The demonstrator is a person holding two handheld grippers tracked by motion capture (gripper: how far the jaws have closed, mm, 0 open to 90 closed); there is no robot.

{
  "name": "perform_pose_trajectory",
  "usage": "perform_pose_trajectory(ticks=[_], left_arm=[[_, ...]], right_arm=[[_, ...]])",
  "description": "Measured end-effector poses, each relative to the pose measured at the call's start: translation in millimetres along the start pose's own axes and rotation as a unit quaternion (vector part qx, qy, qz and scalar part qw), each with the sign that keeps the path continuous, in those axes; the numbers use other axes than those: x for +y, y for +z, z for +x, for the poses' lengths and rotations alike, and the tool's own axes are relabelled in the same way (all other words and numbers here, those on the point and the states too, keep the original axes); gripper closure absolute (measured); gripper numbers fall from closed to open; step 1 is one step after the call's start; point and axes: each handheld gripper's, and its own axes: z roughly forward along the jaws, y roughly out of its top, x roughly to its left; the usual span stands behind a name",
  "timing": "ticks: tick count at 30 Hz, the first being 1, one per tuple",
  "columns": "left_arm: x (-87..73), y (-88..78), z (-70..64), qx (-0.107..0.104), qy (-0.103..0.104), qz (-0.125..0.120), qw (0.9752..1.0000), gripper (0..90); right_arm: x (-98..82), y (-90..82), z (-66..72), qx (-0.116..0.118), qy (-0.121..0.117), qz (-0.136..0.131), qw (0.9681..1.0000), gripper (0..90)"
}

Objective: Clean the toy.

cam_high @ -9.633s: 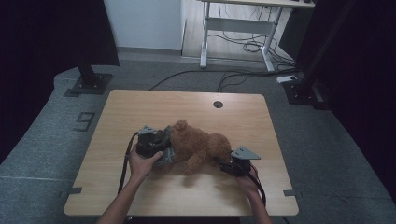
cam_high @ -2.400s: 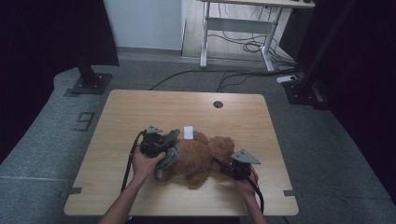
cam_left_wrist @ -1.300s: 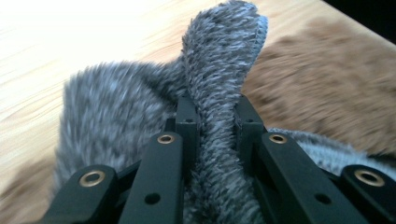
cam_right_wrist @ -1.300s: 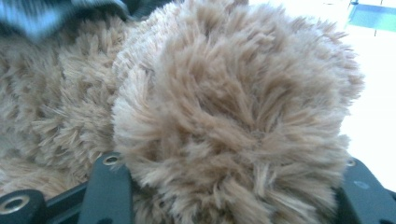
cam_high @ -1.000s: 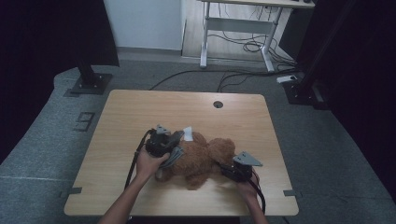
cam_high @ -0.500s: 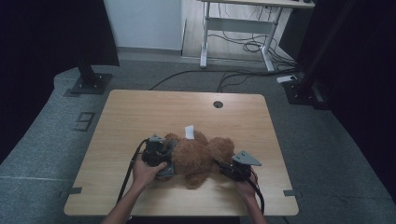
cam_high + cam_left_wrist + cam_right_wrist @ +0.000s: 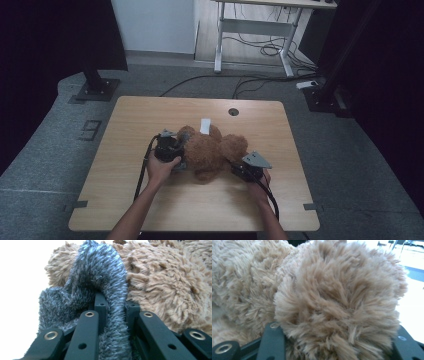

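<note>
The left tongs [image 7: 176, 150] sit at the left side of a brown plush bear [image 7: 215, 150] and are clamped nearly shut on a fold of grey furry fabric [image 7: 110, 297]; in the left gripper view the grey pile bunches over and between the black jaws, pressed against the bear's tan fur. The bear lies on the wooden table [image 7: 130, 125], a little near of its middle, with a white tag [image 7: 205, 125] sticking out on its far side. The right tongs [image 7: 243, 170] are at the bear's near right, about half open around a rounded tan limb [image 7: 337, 305]; the fur swells between the jaws, which appear to press on it.

The likely trouble is the grey fabric slipping free: the pinch is on a thin, fluffy fold, and a pull against the bear's bulk could drag the pile out of the jaws. The soft limb could also squash and roll out of the right grip, letting the bear turn.

A round dark hole [image 7: 233, 111] sits near the table's far edge, well apart. Cables trail from both tongs toward the near edge and could snag. Beyond the table stand a white desk frame [image 7: 255, 30] and black stand bases on the grey floor.
</note>
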Motion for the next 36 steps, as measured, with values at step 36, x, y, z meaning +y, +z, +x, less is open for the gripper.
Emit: perform_pose_trajectory(ticks=[36], left_arm=[[12.6,10.1,-63.2,-0.010,0.071,-0.016,0.9973,75.9]], right_arm=[[-21.2,-16.9,-7.0,0.052,0.008,0.008,0.9986,38.3]])
